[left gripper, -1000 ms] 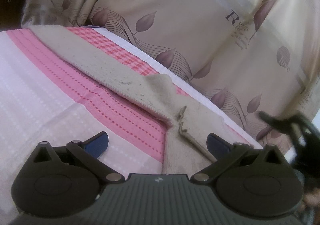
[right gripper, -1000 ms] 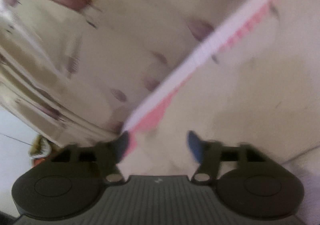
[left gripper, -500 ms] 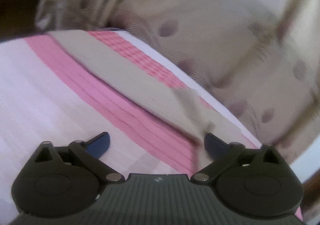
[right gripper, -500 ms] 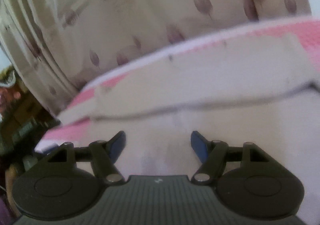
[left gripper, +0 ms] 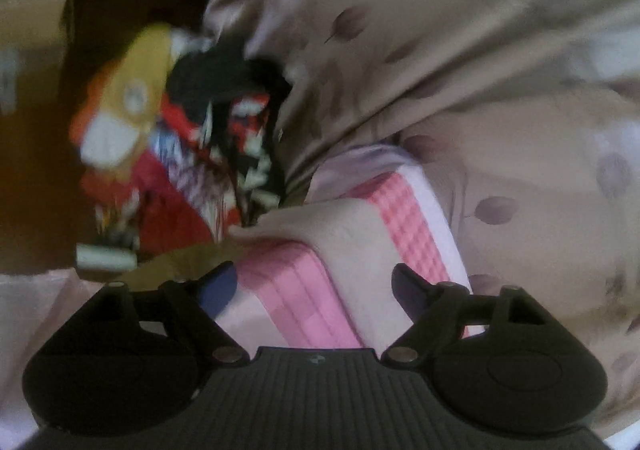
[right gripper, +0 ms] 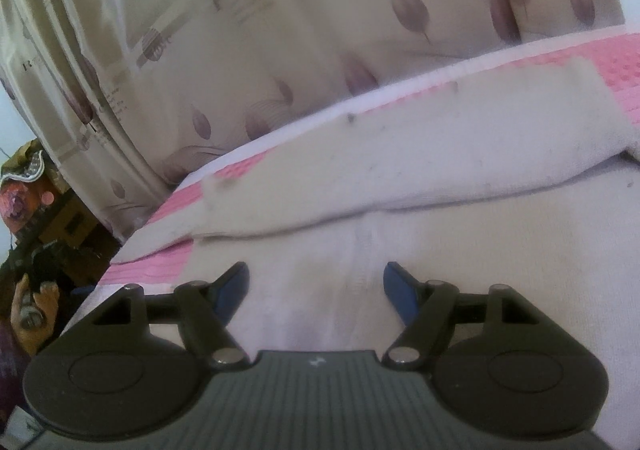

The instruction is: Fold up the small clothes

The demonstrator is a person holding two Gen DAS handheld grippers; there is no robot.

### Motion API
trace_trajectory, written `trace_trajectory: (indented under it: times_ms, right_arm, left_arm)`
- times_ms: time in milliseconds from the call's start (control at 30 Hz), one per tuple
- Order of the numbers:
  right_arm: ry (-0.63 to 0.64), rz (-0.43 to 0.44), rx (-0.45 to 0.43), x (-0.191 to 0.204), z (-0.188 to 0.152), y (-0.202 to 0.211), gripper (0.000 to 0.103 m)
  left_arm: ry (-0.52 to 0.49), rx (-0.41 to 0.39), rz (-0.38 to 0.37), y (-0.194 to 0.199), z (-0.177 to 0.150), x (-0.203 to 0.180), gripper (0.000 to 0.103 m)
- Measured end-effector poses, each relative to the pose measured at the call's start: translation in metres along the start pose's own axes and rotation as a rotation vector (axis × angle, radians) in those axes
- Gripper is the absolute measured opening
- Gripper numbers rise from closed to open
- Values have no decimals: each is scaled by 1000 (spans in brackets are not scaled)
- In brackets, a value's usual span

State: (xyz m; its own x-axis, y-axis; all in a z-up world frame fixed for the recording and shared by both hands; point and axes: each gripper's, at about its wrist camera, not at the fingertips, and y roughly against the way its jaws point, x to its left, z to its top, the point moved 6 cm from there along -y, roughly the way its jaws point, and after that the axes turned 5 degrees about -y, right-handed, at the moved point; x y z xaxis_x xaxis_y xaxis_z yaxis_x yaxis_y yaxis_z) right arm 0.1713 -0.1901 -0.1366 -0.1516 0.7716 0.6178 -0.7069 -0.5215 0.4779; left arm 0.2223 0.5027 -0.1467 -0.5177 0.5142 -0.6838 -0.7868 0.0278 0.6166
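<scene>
Left gripper [left gripper: 310,284] is up over the corner of the pink striped sheet [left gripper: 280,290], its jaws closing but with nothing pinched; only sheet and a strip of the beige garment [left gripper: 352,250] lie below the gap, untouched. Beyond the left jaw sits a blurred heap of colourful clothes [left gripper: 180,153], and the leaf-print curtain [left gripper: 460,49] fills everything past the right jaw. Over to the right gripper [right gripper: 316,284]: jaws released and spread, nothing gripped, hovering over the pale garment [right gripper: 400,169], which lies flat on the pink sheet [right gripper: 624,65]. One long folded part runs crosswise ahead of both jaws, and a seam passes straight down between them.
</scene>
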Motion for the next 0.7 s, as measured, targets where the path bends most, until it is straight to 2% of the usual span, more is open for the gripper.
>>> trace_trajectory:
  times_ms: [133,267,300,333,367,400,433,467,567,700]
  right_arm:
    - [6,-20,2,0,-2,-3,74]
    - [18,-40,-1,2,-3,-6,74]
    - [21,-46,0,2,-3,-6,74]
    - [27,-53,-2,3,-4,-7,74]
    - [33,-57,-2,3,-4,-7,74]
    - [38,-60,0,4,-5,-8,75]
    - [43,-64,2,5,-5,-8,75]
    - [47,-67,2,5,-5,-9,75]
    - [49,-63,0,5,-6,-9,75]
    - [25,-38,-12,2,-4,-6,75]
  left_arm:
    - [100,114,-81,-30,9,14,83]
    - [217,141,-173,-51,3,24,83]
    - [249,140,-193,-56,3,27,80]
    - [280,132,-202,-61,4,30,69]
    - [300,117,-209,-62,4,32,53]
    - [295,93,-203,-62,7,32,41]
    - [266,62,-184,-60,10,30,20]
    - [236,21,-187,-56,13,24,3]
    - [144,-100,-202,-32,21,-8,4]
    - [-47,-181,-264,9,11,-83,3]
